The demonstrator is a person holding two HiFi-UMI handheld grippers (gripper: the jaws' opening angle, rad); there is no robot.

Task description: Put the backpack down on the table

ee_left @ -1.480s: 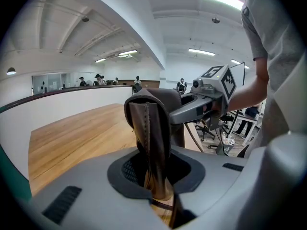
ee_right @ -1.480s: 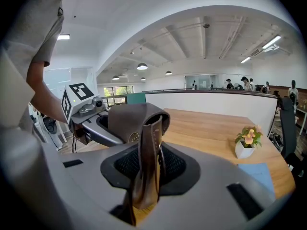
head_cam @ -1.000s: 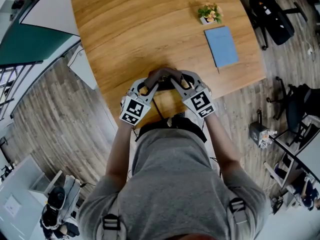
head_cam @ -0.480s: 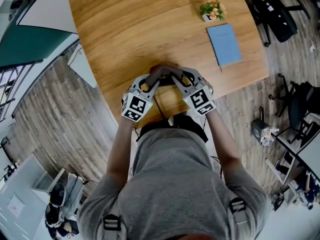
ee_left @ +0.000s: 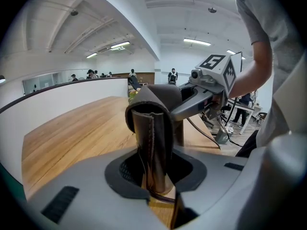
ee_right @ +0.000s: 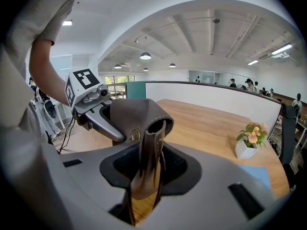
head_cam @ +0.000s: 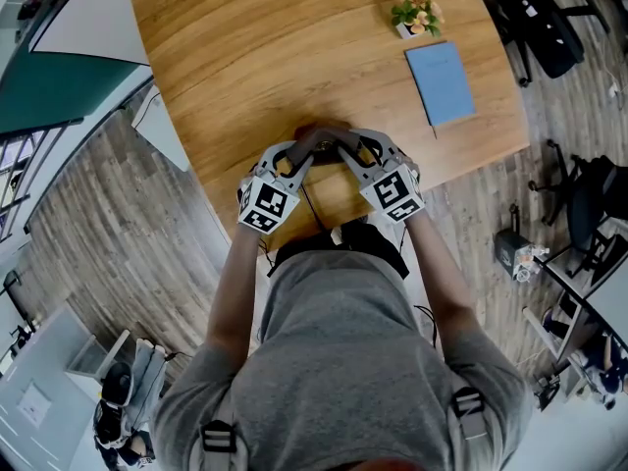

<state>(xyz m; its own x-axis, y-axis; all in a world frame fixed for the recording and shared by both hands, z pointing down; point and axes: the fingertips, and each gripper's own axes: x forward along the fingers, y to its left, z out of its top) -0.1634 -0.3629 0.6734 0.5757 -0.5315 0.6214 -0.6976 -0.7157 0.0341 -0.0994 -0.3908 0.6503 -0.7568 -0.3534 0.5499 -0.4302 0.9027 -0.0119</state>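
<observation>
At the near edge of the tabletop (head_cam: 245, 57), straight in front of the person, the brown leather top of the backpack (head_cam: 324, 141) sits raised between the two grippers. Its body cannot be made out from above. The left gripper (head_cam: 297, 157) has a folded leather strap (ee_left: 151, 133) standing upright between its narrow jaws. The jaws are opening but still hold the leather. The right gripper (head_cam: 354, 155) meets it from the other side, tips nearly together. Its jaws, also narrow and opening, hold a hanging fold of strap (ee_right: 148, 147) with a small brass stud on the leather just beside it. Each gripper view shows the other gripper just beyond the leather, and bare wood lies under both. Farther across the tabletop, well apart from the backpack, a blue notebook (head_cam: 441, 84) lies flat near the right edge. A small potted plant (head_cam: 413, 18) stands just beyond it. A black chair (head_cam: 535, 27) stands on the floor to the right of the tabletop.
</observation>
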